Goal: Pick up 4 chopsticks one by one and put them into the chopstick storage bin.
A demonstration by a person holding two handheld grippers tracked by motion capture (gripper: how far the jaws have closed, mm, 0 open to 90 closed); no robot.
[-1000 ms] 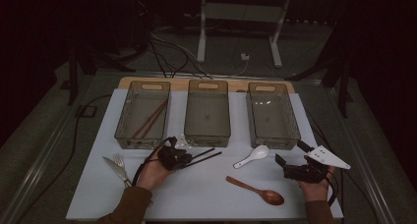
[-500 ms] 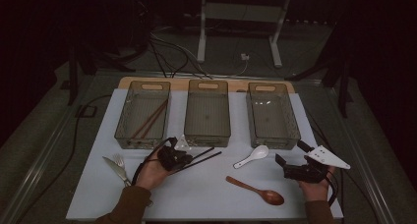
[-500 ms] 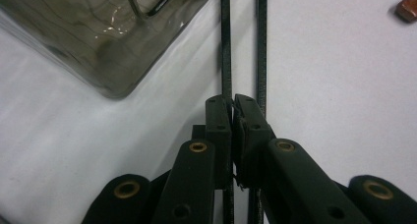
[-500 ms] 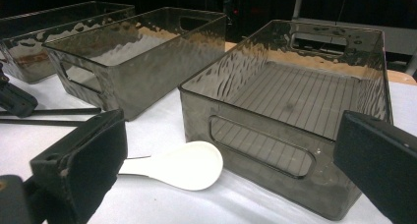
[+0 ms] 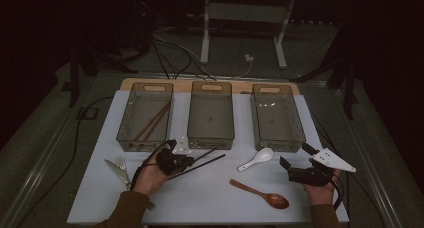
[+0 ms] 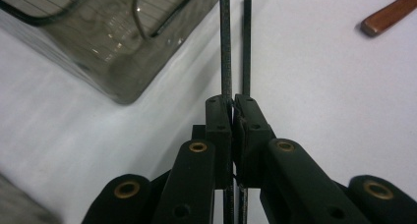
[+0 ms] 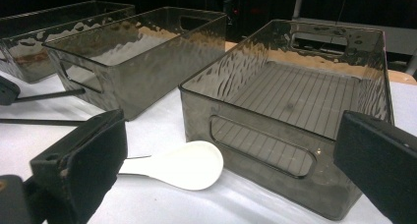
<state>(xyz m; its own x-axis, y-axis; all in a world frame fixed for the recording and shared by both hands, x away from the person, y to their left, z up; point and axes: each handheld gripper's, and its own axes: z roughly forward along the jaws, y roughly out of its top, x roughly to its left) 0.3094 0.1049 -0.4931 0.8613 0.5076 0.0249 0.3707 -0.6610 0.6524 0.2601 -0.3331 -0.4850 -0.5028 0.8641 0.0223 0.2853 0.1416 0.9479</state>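
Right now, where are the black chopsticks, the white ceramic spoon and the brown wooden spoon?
Black chopsticks (image 5: 207, 160), high view, mid-shaft beyond the left hand-held gripper.
White ceramic spoon (image 7: 189, 165), right gripper view, on its bowl.
Brown wooden spoon (image 5: 276, 200), high view, on its bowl.

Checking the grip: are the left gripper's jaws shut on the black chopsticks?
Shut: in its own view the jaws pinch the black chopsticks.

Clear smoked-plastic rectangular bins: three, in a row across the middle of the high view (image 5: 145, 119), (image 5: 210, 115), (image 5: 276, 117).
Thin black chopsticks: two, left of centre (image 5: 206, 162).
Brown wooden chopsticks: two, inside the leftmost bin (image 5: 152, 121).
White ceramic soup spoon: one, right of centre (image 5: 256, 158).
Brown wooden spoon: one, lower centre (image 5: 260, 193).
Metal fork: one, lower left (image 5: 121, 162).
Metal knife: one, lower left (image 5: 116, 170).
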